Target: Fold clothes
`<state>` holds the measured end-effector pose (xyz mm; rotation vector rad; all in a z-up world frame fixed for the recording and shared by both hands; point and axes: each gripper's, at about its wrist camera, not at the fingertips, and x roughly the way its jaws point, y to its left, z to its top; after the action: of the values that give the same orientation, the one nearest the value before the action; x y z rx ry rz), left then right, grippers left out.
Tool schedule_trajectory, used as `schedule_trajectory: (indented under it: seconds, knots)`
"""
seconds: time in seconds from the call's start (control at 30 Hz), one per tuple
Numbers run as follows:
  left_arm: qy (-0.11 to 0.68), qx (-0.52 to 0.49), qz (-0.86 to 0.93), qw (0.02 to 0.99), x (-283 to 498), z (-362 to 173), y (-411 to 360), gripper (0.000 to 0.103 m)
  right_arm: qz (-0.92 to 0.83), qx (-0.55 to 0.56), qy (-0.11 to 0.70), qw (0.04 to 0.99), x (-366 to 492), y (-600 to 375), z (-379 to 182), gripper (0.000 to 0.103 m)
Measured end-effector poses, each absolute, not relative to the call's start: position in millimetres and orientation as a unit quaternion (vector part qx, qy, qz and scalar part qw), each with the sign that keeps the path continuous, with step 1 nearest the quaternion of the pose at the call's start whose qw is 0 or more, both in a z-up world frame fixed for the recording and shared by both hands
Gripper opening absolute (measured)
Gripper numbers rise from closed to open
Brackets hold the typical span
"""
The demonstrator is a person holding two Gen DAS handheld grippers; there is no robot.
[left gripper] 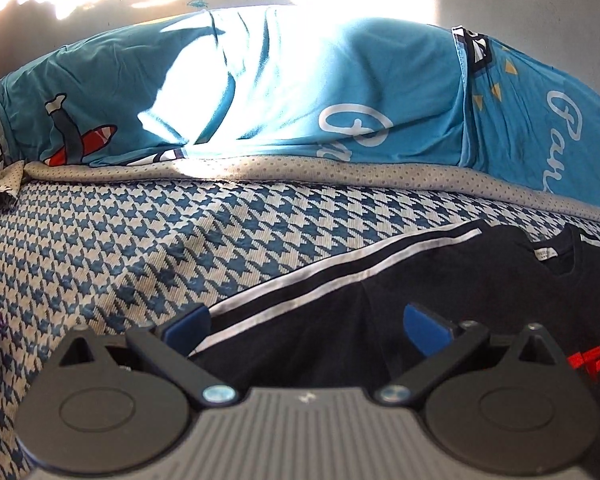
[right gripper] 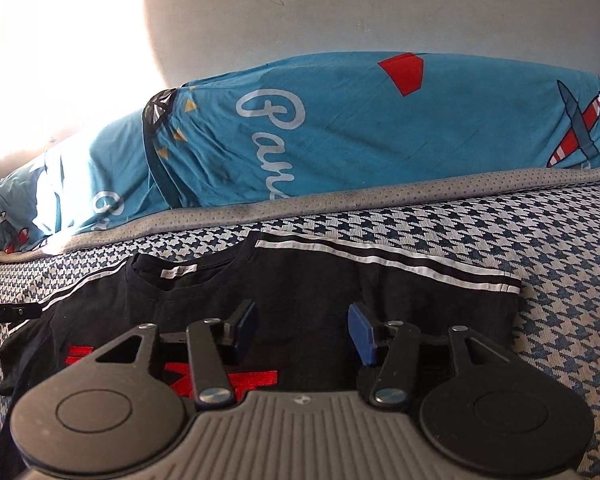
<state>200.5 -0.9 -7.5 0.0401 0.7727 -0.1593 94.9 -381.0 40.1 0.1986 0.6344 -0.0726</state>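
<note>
Black T-shirt [right gripper: 300,292] flat on houndstooth cover [right gripper: 540,248] beneath both parted, empty tools [left gripper: 300,324] [right gripper: 302,330].

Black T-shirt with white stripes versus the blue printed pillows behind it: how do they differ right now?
The black T-shirt with white shoulder stripes lies flat on the houndstooth cover; the blue printed pillows bulge up against the wall. The shirt is dark with red lettering; the pillows are bright, with white script and planes. The shirt lies nearer the grippers, the pillows farther. Both are fabric resting on the bed.
</note>
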Motion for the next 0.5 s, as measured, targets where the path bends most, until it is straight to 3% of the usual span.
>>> schedule_trajectory:
  seconds: [0.5]
  knots:
    - [0.382, 0.032, -0.120, 0.916, 226.6, -21.2, -2.2, 0.103, -0.045, 0.085, 0.324, 0.941, 141.8, -379.7, 22.4, 0.059]
